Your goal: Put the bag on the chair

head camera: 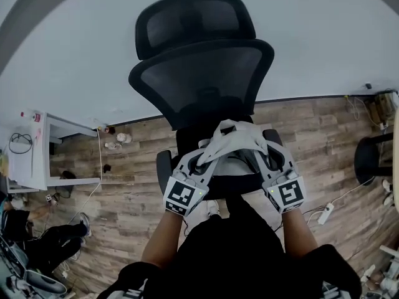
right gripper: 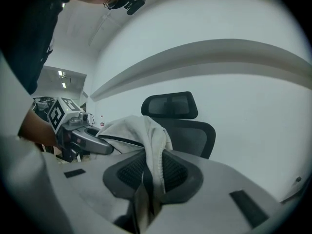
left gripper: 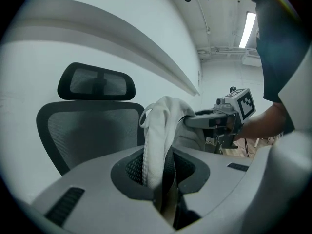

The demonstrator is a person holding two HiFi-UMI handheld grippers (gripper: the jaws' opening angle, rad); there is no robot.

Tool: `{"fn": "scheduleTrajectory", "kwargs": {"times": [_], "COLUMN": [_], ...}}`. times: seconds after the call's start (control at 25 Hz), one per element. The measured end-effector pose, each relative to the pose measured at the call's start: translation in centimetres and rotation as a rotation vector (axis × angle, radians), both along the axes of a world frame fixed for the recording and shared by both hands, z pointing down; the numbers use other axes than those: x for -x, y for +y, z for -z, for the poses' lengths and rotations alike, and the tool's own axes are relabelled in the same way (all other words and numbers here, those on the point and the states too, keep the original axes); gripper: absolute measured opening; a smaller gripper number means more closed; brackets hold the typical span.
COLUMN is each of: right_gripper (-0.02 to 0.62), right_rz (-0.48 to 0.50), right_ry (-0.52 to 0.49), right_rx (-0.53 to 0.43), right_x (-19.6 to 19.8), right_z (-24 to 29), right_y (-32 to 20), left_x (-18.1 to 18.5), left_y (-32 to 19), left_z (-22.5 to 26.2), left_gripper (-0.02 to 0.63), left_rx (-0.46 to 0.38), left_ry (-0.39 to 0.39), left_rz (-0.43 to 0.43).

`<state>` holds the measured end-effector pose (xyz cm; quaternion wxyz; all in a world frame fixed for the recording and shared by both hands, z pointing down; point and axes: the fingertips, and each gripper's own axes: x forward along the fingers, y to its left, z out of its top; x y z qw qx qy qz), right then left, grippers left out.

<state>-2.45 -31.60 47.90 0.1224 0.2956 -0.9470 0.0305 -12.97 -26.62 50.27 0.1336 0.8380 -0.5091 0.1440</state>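
A white cloth bag (head camera: 235,139) hangs stretched between my two grippers, just above the seat of a black mesh office chair (head camera: 202,73). In the head view my left gripper (head camera: 201,159) is shut on the bag's left edge and my right gripper (head camera: 269,156) on its right edge. The left gripper view has the bag's fabric (left gripper: 163,130) pinched between the jaws of the left gripper (left gripper: 158,177), with the chair back (left gripper: 87,126) behind. In the right gripper view the cloth (right gripper: 144,130) runs down into the shut right gripper (right gripper: 148,177). The seat is mostly hidden under the bag.
A white wall rises right behind the chair. At the left stands a white desk (head camera: 37,161), with bottles (head camera: 118,141) and cables on the wood floor beside it. To the right lie a power strip (head camera: 325,213) and a dark round stand (head camera: 374,157). A seated person's legs (head camera: 43,238) show at lower left.
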Motion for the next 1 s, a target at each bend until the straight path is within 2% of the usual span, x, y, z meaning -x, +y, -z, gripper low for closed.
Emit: {"fn": "scheduleTrajectory", "kwargs": {"times": [0.28,0.52,0.8,1.0], "right_gripper": [0.089,0.091,0.092,0.092], "right_rz": [0.037,0.037,0.065,0.075], "right_ry": [0.058,0.127,0.135,0.129], "right_rx": [0.055,0.139,0.167,0.185], "right_x": [0.9,1.7,2.4,3.1], "right_z": [-4.5,-7.6,-11.4,-12.4], "right_y": [-2.2,-4.6,-6.7,-8.3], "left_x": [0.9,1.6,2.3,3.2], "left_y": [-2.0,-4.3,-6.3,-8.0], "left_z": [-4.2,-7.4,-11.0,-12.0], "left_gripper": [0.084,0.084,0.084,0.085], "left_rx": [0.063,0.108,0.159,0.164], "left_ry": [0.004,0.006,-0.021,-0.024], "left_rz": [0.012,0.018,0.019,0.041]}}
